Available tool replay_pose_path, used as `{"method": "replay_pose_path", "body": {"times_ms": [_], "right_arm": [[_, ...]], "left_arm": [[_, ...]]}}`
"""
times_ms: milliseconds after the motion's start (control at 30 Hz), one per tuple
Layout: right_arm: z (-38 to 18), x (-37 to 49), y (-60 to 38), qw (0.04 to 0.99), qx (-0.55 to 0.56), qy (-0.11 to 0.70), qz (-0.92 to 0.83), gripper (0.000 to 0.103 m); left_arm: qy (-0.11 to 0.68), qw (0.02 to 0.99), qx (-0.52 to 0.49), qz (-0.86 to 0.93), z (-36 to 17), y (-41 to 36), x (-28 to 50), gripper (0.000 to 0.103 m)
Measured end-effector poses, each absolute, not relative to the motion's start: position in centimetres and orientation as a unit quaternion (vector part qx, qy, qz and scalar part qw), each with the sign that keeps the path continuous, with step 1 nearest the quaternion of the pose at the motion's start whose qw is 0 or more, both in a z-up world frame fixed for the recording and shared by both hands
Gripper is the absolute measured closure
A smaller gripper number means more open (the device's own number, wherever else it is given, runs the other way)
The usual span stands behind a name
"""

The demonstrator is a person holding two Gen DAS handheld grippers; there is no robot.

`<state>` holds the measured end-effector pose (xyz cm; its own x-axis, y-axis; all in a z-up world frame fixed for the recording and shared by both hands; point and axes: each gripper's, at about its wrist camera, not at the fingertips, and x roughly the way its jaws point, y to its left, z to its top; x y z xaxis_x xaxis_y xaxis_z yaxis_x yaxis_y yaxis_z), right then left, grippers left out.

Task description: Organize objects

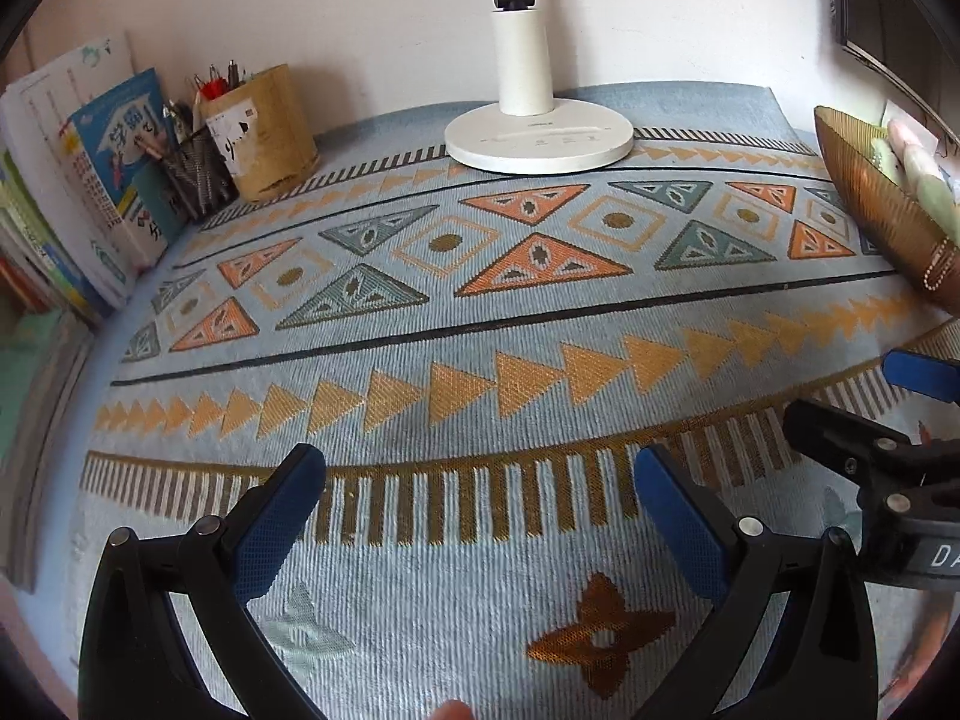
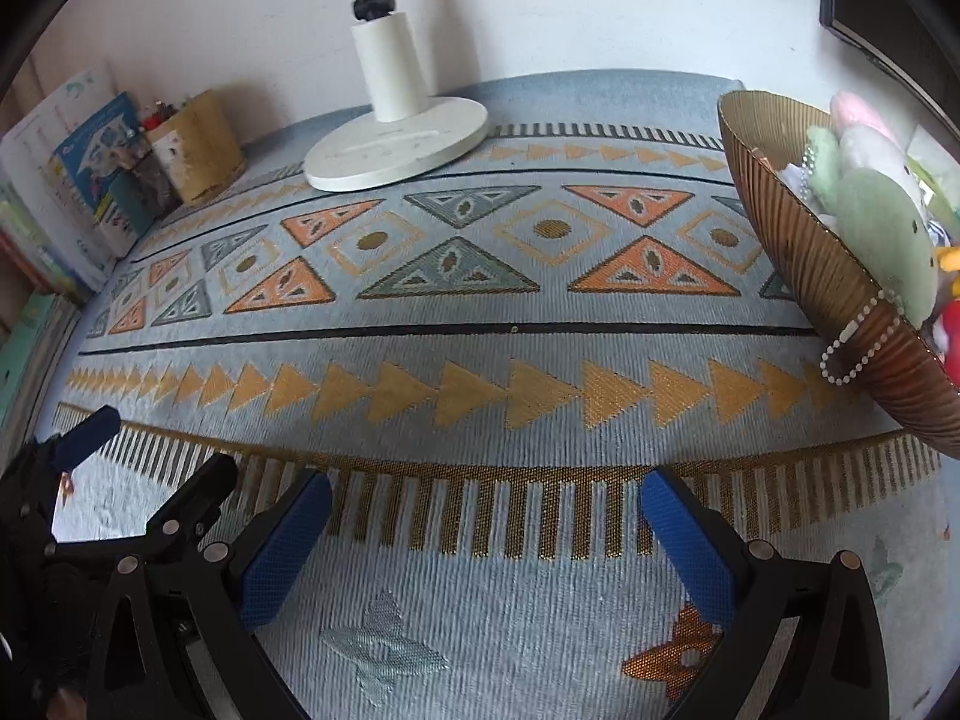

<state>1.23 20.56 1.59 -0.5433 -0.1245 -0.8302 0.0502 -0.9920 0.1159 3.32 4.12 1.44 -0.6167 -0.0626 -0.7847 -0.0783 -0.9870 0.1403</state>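
Since both the left gripper point(image 1: 480, 474) and right gripper point(image 2: 486, 501) are spread empty, nothing is held. Plush toys point(image 2: 882, 228) in the bowl point(image 2: 840, 282) look soft and light; pinch mid-body.

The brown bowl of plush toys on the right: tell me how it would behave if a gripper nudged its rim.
The bowl looks thin and ribbed with a rounded underside, so it would probably rock or slide on the cloth. The plush toys heaped above its rim look soft and light, so some may spill. Its bead chain hangs loose and would likely swing.
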Motion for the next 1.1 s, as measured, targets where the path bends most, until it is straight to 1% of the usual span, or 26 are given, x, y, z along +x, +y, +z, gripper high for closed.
{"method": "replay_pose_path", "body": {"times_ms": [100, 233, 300, 333, 367, 467, 567, 1100], "right_arm": [[1.4, 1.7, 20.7, 0.050, 0.459, -0.048, -0.886, 0.000], [1.3, 2.1, 20.7, 0.044, 0.440, -0.056, -0.895, 0.000], [1.4, 2.3, 20.8, 0.045, 0.432, -0.065, -0.898, 0.000], [1.4, 2.3, 20.8, 0.047, 0.431, -0.065, -0.899, 0.000], [1.4, 2.3, 20.7, 0.047, 0.433, -0.059, -0.898, 0.000], [1.1, 2.0, 19.9, 0.036, 0.443, -0.024, -0.895, 0.000], [0.8, 1.8, 18.8, 0.017, 0.453, 0.014, -0.891, 0.000], [0.9, 1.8, 19.1, 0.019, 0.453, 0.010, -0.891, 0.000]], "left_arm": [[0.077, -0.004, -0.439, 0.895, 1.5, 4.2, 3.4, 0.000], [0.066, 0.023, -0.447, 0.892, 1.2, 3.5, 3.0, 0.000], [0.039, 0.034, -0.475, 0.878, 1.1, 2.6, 2.5, 0.000], [0.013, 0.035, -0.489, 0.872, 1.0, 1.9, 2.3, 0.000], [0.008, 0.027, -0.481, 0.876, 1.1, 1.5, 2.4, 0.001], [0.003, 0.006, -0.453, 0.891, 0.7, 1.2, 3.1, 0.000], [-0.001, 0.004, -0.453, 0.892, 0.7, 1.1, 3.2, 0.000], [-0.001, 0.005, -0.454, 0.891, 0.7, 1.1, 3.2, 0.000]]}}
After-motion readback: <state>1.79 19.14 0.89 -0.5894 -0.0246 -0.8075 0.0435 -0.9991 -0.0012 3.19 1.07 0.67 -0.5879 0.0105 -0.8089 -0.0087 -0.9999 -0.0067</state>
